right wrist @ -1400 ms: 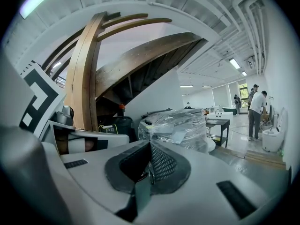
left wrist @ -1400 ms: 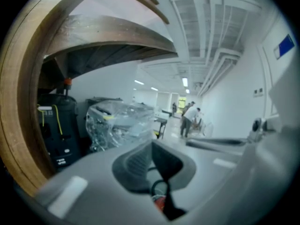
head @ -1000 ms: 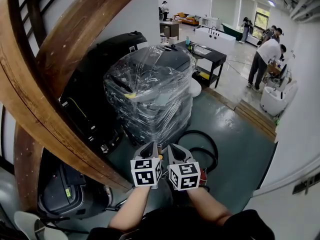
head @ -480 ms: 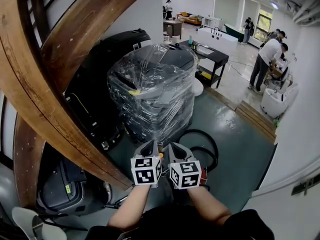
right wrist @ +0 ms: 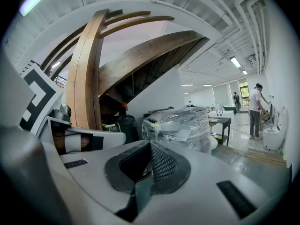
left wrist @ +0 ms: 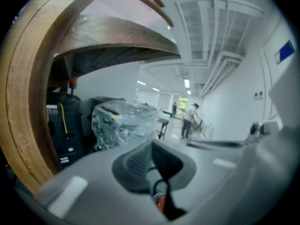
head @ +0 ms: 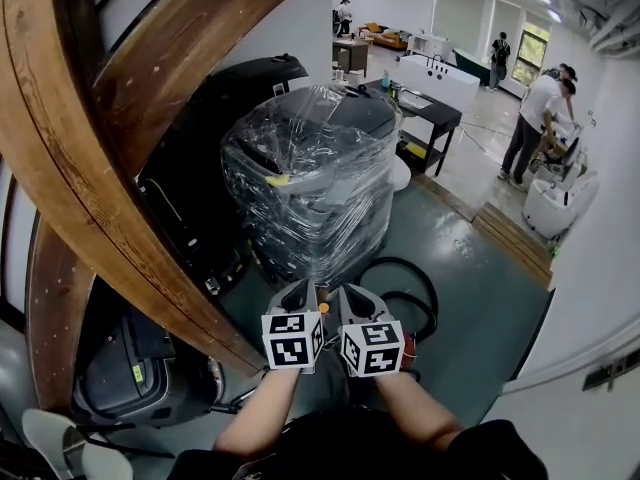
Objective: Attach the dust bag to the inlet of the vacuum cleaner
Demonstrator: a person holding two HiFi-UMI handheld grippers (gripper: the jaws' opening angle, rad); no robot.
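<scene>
Dust bag: not found in any view. None on the floor, on the machines or in your tongs, so its place can't be told. It may sit inside a machine already, or out of frame; these views fit both. Vacuum cleaner: not id'd w/ certainty, and no inlet shows.

L to R:
- Wooden stair beam point(head: 70, 168) sweeps across the left, low over a dark machine point(head: 125, 368). Risk: your head or tongs strike the beam if you lean in under it.
- Black units point(head: 190, 198) stand at the wall just beside the beam; one carries a yellow cable point(left wrist: 61, 121). Judged the likeliest vacuum. Risk: w/ no inlet in sight, a bag could go on the wrong port or the wrong machine.
- Film-wrapped stack point(head: 310, 178) stands straight ahead, near both tongs. Risk: tips snag the film if you push fwd.
- Left tongs point(head: 300, 294): jaws together, nothing between. Right tongs point(head: 352, 296): same, together and empty. You hold them side by side, close to level. Risk: if a bag must be taken up, closed jaws will only shove its collar.
- Black hose point(head: 405, 293) lies looped on the floor point(head: 480, 298), just right of the tongs. Trip hazard.
- People point(head: 535, 118) at far right, well apart. No conflict seen.
</scene>
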